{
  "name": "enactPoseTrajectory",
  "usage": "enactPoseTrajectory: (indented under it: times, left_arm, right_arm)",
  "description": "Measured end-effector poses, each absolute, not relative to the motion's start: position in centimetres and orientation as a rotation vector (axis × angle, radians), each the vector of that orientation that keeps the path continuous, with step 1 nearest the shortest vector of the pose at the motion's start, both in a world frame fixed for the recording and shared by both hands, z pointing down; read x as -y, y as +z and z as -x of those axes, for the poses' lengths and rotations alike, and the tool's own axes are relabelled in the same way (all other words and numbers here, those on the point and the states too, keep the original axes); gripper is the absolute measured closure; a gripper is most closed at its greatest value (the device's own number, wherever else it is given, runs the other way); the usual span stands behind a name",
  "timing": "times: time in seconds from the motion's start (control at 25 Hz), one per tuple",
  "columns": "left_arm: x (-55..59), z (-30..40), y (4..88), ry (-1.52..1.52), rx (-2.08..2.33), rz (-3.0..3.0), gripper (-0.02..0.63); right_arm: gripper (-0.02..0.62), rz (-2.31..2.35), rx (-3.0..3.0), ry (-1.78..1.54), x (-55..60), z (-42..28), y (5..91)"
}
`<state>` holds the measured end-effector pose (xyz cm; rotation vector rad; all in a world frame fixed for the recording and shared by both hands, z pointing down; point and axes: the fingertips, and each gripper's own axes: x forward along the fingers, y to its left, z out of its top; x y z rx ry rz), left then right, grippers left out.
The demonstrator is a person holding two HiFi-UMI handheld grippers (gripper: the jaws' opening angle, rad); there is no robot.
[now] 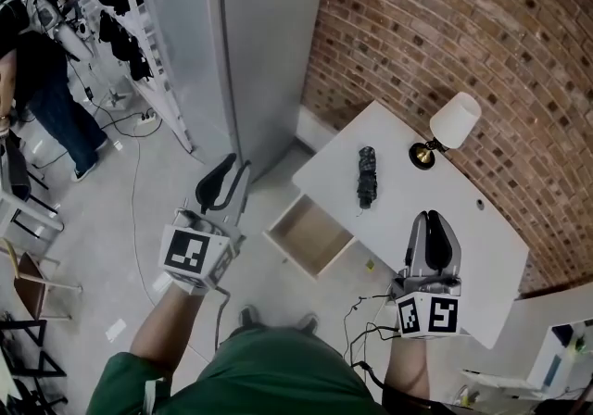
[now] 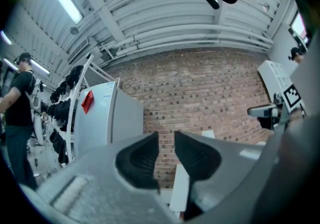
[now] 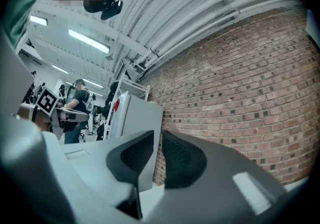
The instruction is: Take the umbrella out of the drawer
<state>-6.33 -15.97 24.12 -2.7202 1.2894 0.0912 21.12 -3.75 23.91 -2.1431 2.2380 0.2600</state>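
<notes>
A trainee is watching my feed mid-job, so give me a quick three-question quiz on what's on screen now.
1. True or false: the umbrella lies on top of the desk.
2. The drawer is: A) open, B) shut, C) taken off the desk.
3. Fill in: the lamp stands at the desk's edge nearest the ___ wall.
Key: 1 true; 2 A; 3 brick.
</notes>
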Motion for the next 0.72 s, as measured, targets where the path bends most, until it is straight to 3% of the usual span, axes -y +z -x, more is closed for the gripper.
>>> enactPoseTrajectory:
  times: [0.72]
  left_arm:
    - [16.3,9.7,24.1,0.095,-1.271,2.726,0.511]
  right_arm:
    - [0.548,2.184,-2.187,0.275,3.1,-17.8,23.4]
